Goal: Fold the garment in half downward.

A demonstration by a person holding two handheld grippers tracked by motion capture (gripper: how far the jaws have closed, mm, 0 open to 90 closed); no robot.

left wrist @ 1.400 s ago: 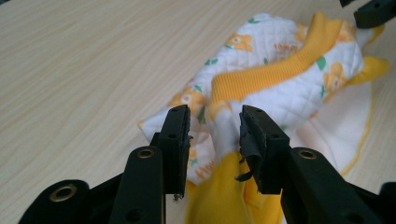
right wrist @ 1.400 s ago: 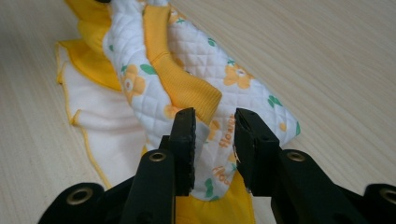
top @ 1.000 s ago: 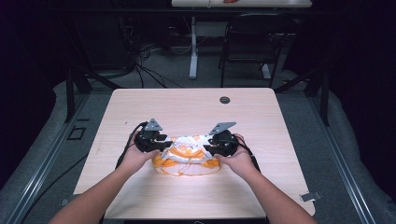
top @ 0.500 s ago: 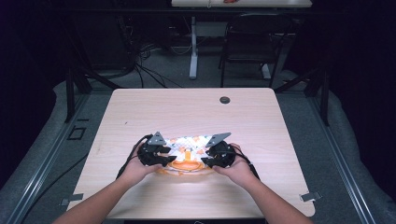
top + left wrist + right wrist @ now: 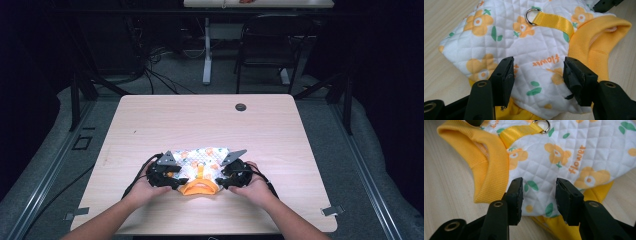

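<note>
The left claw (image 5: 537, 72) stands with its jaws spread apart, the quilted white fabric of a small pet vest (image 5: 524, 50) showing between them and nothing pinched. The right claw (image 5: 538, 195) is likewise spread wide, its jaws straddling the vest's near edge without clamping it. In the high view the left claw (image 5: 170, 175) sits at the vest's 9 o'clock side and the right claw (image 5: 227, 175) at its 3 o'clock side, each held in a hand (image 5: 145, 187), with the vest (image 5: 200, 162) between them.

The vest is white with orange flowers, green leaves and the word "flower" printed in orange. A yellow webbing strap (image 5: 554, 21) runs along its back to a metal D-ring (image 5: 532, 16), and a ribbed orange collar (image 5: 489, 162) opens toward the person, at 6 o'clock of the garment. Orange lining peeks out under the quilted edge by both claws.

The vest lies flat on the pale wooden tabletop (image 5: 200, 120), near the 6 o'clock edge and about centred side to side. Bare wood stretches wide toward 12 o'clock, and to 9 and 3 o'clock beyond the hands. A small dark round cap (image 5: 241, 106) sits near the far edge, well apart from the vest.
</note>
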